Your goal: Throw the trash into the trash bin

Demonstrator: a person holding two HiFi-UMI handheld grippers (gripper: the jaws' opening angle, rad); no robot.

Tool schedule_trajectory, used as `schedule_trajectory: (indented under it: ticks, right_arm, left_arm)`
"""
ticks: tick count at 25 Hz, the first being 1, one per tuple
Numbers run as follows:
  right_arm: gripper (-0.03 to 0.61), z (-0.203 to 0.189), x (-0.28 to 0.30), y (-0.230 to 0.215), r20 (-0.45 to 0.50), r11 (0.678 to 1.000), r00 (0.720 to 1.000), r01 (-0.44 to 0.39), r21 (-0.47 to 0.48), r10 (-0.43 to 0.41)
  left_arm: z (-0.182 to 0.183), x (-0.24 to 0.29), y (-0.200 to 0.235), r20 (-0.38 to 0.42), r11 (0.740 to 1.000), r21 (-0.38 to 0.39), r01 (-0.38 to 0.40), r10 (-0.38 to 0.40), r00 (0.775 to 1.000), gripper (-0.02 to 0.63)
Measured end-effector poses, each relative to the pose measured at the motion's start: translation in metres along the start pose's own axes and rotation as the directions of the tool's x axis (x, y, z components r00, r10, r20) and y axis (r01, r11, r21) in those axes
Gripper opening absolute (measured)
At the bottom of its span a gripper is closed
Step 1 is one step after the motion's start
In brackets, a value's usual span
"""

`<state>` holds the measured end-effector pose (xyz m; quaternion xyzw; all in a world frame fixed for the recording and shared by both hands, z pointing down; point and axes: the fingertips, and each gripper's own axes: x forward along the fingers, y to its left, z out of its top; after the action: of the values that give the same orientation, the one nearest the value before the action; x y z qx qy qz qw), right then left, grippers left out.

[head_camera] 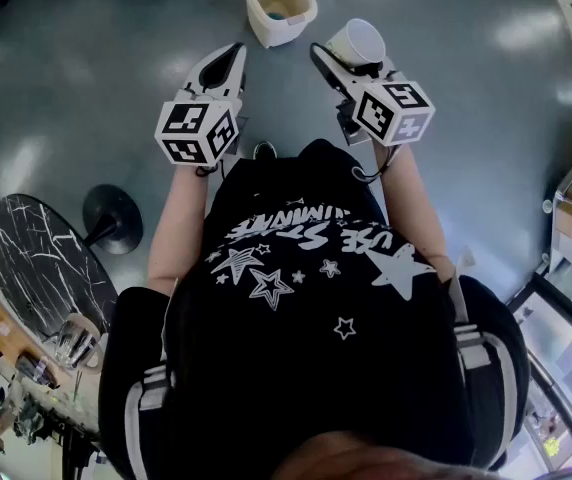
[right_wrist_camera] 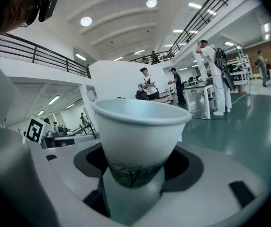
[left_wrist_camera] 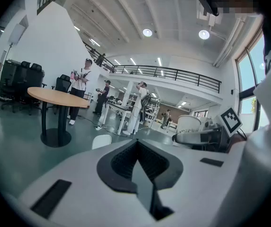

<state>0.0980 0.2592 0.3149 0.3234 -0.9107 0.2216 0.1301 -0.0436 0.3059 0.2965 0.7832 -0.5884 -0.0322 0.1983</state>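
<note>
Open-topped cream trash bin (head_camera: 279, 5) on the grey floor (head_camera: 86, 88), with something teal low inside it.

Just right of the trash bin and a little nearer the person (head_camera: 306, 298): white paper cup (head_camera: 356, 41), mouth upward, beside the bin's opening and not over it. Gripped low on its wall by the right hand-held gripper (head_camera: 344, 56), jaws spread wide around it. In the right gripper view, cup (right_wrist_camera: 140, 136) filling the middle, its dark-printed lower band sunk between the two pads.

Left of the trash bin, on its near side: left hand-held gripper (head_camera: 228, 60), jaws brought fully together, dark pads meeting in a closed V, nothing between them. Same closed V in the left gripper view (left_wrist_camera: 138, 148).

Both pointed roughly toward the trash bin, marker cubes at the rear.

Well apart from the trash bin, far left: black pedestal foot (head_camera: 113, 218) and dark marbled round table (head_camera: 36, 258).
</note>
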Motion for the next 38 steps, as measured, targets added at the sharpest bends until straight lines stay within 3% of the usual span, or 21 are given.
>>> schedule_trajectory:
  ticks: [5,12,27,33,38]
  right_arm:
    - [0.316,-0.004,0.001,-0.008,0.0,1.0,1.0,0.019,0.02,-0.019]
    - [0.316,0.006,0.012,-0.036,0.004,0.999,1.0,0.019,0.043,-0.019]
    - [0.316,0.062,0.112,-0.114,-0.022,0.995,0.995,-0.092,0.046,0.093]
    - [0.316,0.093,0.134,-0.145,-0.022,0.992,0.993,-0.118,0.047,0.119]
    - [0.316,0.097,0.145,-0.174,-0.045,0.988,0.988,-0.144,0.05,0.146]
  left_arm:
    - [-0.003,0.009,0.009,0.002,0.999,-0.036,-0.006,0.006,1.0,0.011]
    - [0.004,0.035,0.008,-0.008,1.0,-0.02,-0.012,0.012,1.0,0.011]
    - [0.03,0.121,0.045,-0.011,0.993,-0.005,-0.118,0.118,0.993,0.011]
    - [0.049,0.159,0.047,-0.001,0.989,0.008,-0.147,0.147,0.989,0.011]
    - [0.056,0.186,0.045,0.005,0.984,0.018,-0.175,0.175,0.985,0.011]
